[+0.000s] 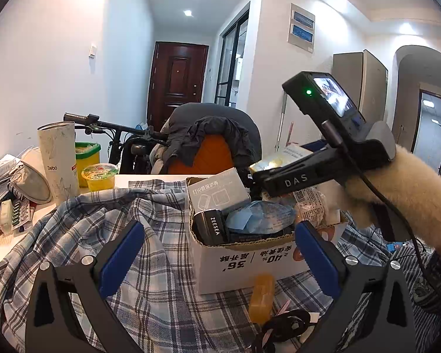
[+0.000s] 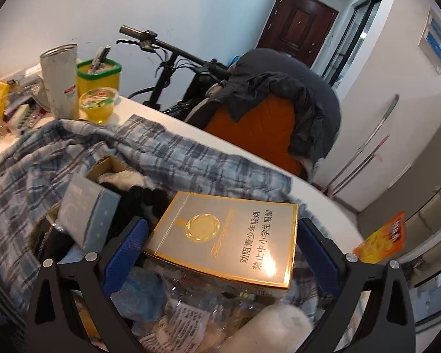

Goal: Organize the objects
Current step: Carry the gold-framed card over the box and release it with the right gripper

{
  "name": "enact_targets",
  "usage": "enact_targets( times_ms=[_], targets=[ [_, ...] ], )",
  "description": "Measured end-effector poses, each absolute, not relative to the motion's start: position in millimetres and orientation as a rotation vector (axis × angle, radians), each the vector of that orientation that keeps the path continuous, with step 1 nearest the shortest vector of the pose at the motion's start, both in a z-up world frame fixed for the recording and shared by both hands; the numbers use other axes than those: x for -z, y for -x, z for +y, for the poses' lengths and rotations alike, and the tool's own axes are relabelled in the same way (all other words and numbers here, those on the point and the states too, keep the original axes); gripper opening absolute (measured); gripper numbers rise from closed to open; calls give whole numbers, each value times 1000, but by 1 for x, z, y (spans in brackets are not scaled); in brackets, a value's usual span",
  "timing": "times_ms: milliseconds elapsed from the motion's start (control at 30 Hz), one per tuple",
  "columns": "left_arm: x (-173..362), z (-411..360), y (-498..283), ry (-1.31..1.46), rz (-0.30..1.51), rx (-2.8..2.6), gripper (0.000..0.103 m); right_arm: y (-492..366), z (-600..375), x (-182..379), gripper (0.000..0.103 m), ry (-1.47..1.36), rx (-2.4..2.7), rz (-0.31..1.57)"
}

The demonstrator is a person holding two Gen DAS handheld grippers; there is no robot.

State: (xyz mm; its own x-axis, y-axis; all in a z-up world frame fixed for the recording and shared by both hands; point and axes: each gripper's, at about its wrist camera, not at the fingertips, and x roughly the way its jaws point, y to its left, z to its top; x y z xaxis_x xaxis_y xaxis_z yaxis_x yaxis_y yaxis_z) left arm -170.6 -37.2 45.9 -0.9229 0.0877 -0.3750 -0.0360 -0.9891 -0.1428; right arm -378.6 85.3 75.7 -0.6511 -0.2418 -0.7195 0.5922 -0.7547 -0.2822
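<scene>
Right claw (image 2: 220, 253): wide open, holds nothing | gold box (image 2: 226, 241) lies between its fingers, on top of the full cardboard box (image 1: 250, 260) | light, stiff, shiny, may slip: pinch its long sides | left claw (image 1: 217, 253): wide open, empty.

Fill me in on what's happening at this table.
A person is tidying loose things into a cardboard box that sits on a plaid shirt. The right gripper, jaws open, hovers over the box with a gold carton between its fingers. The left gripper waits open and empty in front of the box.
</scene>
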Motion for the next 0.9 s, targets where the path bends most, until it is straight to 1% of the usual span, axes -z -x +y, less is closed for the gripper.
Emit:
enact_targets(
  times_ms=[100, 200, 300, 533, 633, 767, 900],
  targets=[
    [-46, -37, 171, 598, -205, -3013, 103, 374, 90, -75, 100, -957, 2348, 656],
    [-45, -37, 171, 601, -205, -3011, 103, 373, 89, -70, 100, -1019, 2319, 677],
    [-46, -37, 171, 601, -205, -3010, 103, 368, 94, -77, 100, -966, 2336, 647],
    [-44, -36, 171, 606, -208, -2999, 103, 346, 127, -115, 100, -756, 2377, 361],
    [-44, -36, 171, 605, -211, -2997, 103, 326, 148, -125, 102, -669, 2357, 256],
    [-44, -36, 171, 607, -215, -2996, 103, 289, 180, -124, 102, -573, 2306, 140],
    [-44, -36, 171, 610, -213, -2994, 103, 260, 219, -107, 102, -521, 2222, 15]
  ],
)
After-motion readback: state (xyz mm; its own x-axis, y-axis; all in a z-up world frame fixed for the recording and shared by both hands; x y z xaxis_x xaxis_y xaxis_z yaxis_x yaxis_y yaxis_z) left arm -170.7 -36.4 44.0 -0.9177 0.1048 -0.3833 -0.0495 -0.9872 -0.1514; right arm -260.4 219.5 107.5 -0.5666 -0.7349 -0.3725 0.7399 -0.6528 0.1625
